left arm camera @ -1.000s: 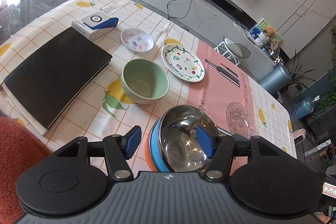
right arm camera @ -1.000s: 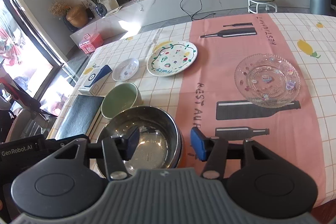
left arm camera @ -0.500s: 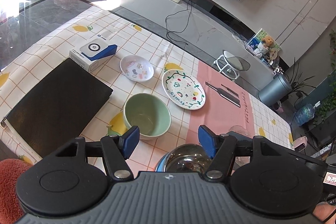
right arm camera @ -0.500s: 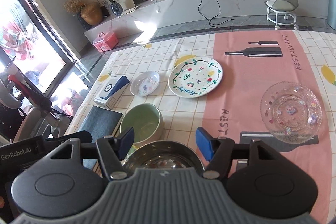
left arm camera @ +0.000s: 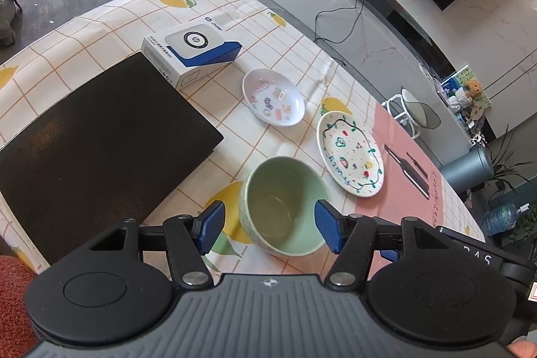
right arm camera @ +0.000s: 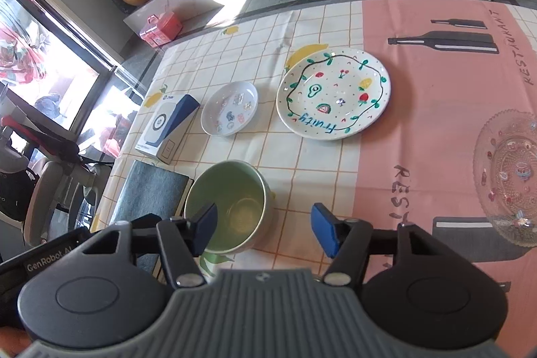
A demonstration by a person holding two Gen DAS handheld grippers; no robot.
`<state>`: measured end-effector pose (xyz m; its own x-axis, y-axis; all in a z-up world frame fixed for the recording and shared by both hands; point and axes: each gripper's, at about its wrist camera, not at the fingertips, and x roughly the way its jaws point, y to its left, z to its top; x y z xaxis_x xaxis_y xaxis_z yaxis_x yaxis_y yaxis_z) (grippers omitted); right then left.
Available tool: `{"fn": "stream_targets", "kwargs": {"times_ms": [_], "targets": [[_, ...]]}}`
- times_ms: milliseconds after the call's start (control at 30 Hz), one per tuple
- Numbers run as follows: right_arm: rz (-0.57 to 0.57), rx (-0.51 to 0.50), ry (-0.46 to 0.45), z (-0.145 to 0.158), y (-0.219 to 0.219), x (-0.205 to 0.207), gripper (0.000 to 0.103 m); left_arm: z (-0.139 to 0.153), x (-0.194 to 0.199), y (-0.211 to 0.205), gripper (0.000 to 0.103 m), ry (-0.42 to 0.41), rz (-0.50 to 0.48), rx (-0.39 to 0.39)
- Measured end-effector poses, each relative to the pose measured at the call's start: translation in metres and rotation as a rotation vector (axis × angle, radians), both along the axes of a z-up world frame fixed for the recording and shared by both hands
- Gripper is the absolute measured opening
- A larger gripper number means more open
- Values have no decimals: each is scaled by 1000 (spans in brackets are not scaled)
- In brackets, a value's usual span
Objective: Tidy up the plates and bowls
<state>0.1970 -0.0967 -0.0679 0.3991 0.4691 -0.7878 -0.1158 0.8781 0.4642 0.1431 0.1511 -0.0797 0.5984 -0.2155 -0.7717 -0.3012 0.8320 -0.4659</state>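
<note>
Green bowl (left arm camera: 285, 207) upright — between open left hand-held gripper (left arm camera: 268, 225)

The painted plate (right arm camera: 334, 93) carries the word "Fruity" in blue lettering along its near edge. The pink cloth (right arm camera: 436, 109) on the desk is printed with "RESTAURANT" (once beside the bottle drawings at the far right, and again nearer, only partly in view). A black housing (right arm camera: 50, 259) at lower left reads "GenRobot.AI".
</note>
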Motion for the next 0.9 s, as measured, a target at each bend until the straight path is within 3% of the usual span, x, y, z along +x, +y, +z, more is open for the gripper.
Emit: {"fn": "stream_targets", "kwargs": {"times_ms": [233,300,367,467,633,700,900], "targets": [[42,-74,70,-27,29,26,57,-26,23,-1,68,57,-5,10],[56,-104,85,-32,36,32,51,-31,30,-1,65,73,-15,27],[73,-130,104,-37,41,38,49,-38,37,0,55,101,-22,23],[93,-146,124,-43,47,45,45,-43,43,0,51,114,-27,27],[114,-155,164,-52,53,52,31,-49,49,-4,29,124,-53,33],[120,-150,177,-55,55,54,23,-49,50,-6,26,122,-65,40],[117,-143,184,-61,56,56,12,-50,51,-6,9,118,-68,68]]}}
